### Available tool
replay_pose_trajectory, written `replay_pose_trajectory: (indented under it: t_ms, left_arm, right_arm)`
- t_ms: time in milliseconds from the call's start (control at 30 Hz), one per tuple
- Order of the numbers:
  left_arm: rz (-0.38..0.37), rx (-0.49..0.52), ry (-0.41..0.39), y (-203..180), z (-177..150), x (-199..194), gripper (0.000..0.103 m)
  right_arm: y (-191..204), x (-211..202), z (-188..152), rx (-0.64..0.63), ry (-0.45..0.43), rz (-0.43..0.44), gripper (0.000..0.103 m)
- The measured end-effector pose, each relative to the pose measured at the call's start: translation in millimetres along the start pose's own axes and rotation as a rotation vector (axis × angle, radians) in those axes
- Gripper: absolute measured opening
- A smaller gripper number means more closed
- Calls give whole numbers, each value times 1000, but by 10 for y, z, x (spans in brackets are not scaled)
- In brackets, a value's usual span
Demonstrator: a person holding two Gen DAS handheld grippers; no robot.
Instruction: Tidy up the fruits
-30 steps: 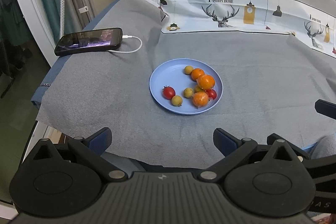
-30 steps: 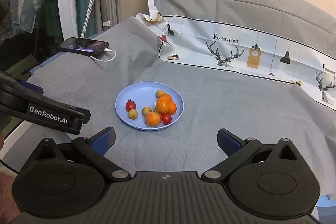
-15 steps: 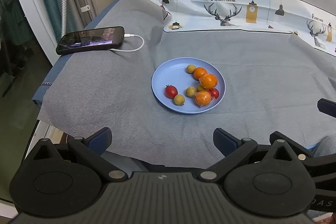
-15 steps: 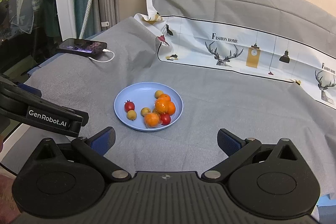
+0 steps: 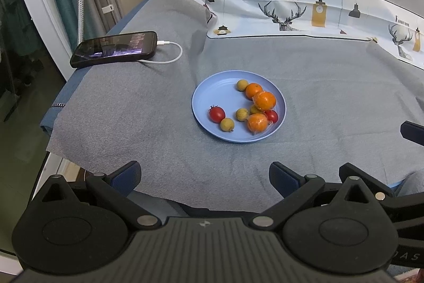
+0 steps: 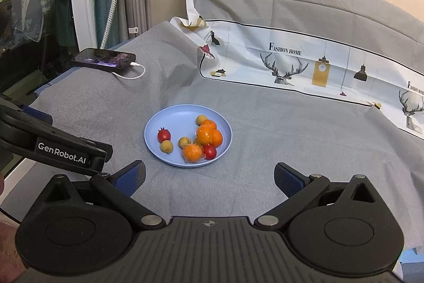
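Observation:
A blue plate [image 5: 212, 94] [image 6: 169, 116] sits on the grey cloth and holds all the fruit. Three oranges cluster at its right side, one [image 5: 265, 100] stacked highest, another [image 5: 257, 122] in clear wrap near the front. Two red tomatoes lie on it, one at the left [image 5: 217, 113] [image 6: 164, 135]. Several small yellow-green fruits [image 5: 227, 124] are scattered among them. My left gripper [image 5: 205, 174] hangs open short of the plate, holding nothing. My right gripper [image 6: 210, 175] is open too, just before the plate's near rim, also bare.
A black phone [image 5: 114, 48] [image 6: 104, 59] with a white charging cable [image 5: 172, 55] lies at the far left of the cloth. A printed sheet [image 5: 304, 15] with deer and lamps covers the back. The cloth's left edge [image 5: 57, 129] drops off towards the floor.
Both grippers have crept slightly forward and the plate sits a little lower in each view. Their jaws stay open and no fruit has moved.

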State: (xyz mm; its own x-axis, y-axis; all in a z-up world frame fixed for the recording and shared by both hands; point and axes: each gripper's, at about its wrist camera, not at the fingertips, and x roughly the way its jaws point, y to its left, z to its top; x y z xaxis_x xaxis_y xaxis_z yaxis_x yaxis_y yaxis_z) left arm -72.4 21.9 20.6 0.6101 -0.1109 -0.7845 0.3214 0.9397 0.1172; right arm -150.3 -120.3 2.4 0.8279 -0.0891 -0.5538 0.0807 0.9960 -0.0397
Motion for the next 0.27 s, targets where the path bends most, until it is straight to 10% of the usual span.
replay_pose_trajectory:
  t_ms: [267]
  left_arm:
    - [5, -9, 14, 19, 29, 50, 103]
  right_arm:
    - [12, 46, 26, -6, 5, 3, 102]
